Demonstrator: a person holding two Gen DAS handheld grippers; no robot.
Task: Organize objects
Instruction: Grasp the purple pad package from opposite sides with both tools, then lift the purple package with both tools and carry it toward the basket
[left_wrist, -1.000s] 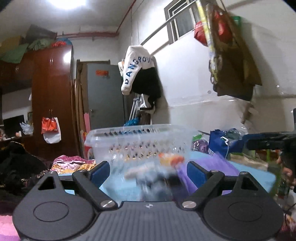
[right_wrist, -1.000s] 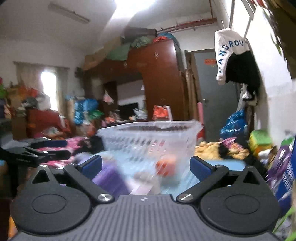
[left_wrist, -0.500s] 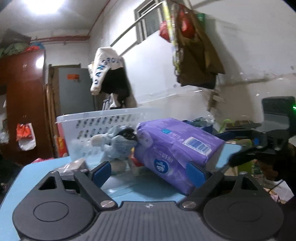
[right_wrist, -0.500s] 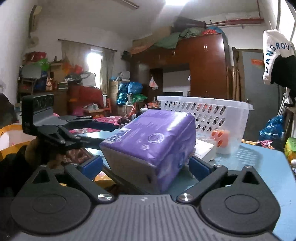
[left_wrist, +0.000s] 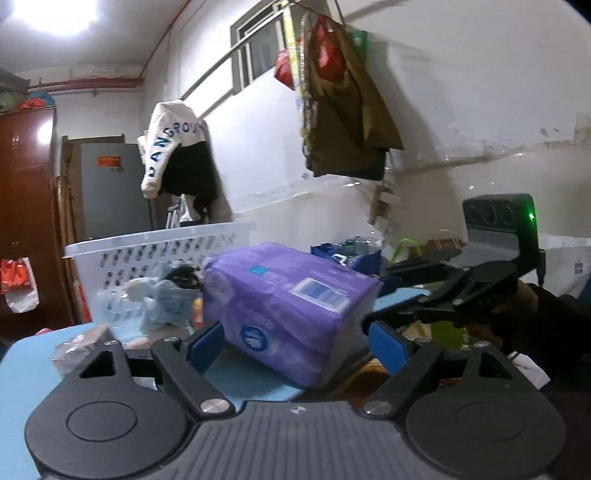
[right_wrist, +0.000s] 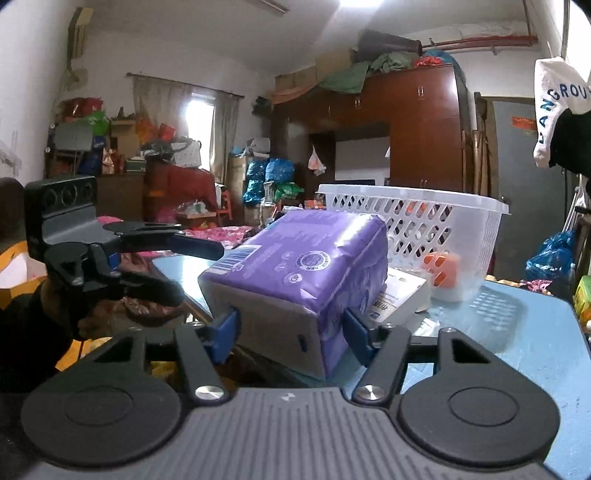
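Observation:
A purple soft pack (left_wrist: 291, 306) lies on the blue table (left_wrist: 26, 369) near its edge, in front of a white slotted basket (left_wrist: 147, 254). My left gripper (left_wrist: 295, 343) is open, its blue pads on either side of one end of the pack. My right gripper (right_wrist: 291, 328) has closed in on the other end of the pack (right_wrist: 306, 266), both pads touching its sides. Each gripper shows in the other's view: the right one (left_wrist: 417, 306) and the left one (right_wrist: 195, 247).
A pale blue cloth toy (left_wrist: 166, 299), a white box (right_wrist: 399, 291) and an orange-and-white item (right_wrist: 441, 269) lie by the basket (right_wrist: 443, 221). A small wrapped packet (left_wrist: 81, 347) sits at the table's left. A cluttered room lies beyond the table's edge.
Both grippers swung in from facing the basket to either end of the purple pack. The right gripper's jaws narrowed onto the pack; the left stayed wide.

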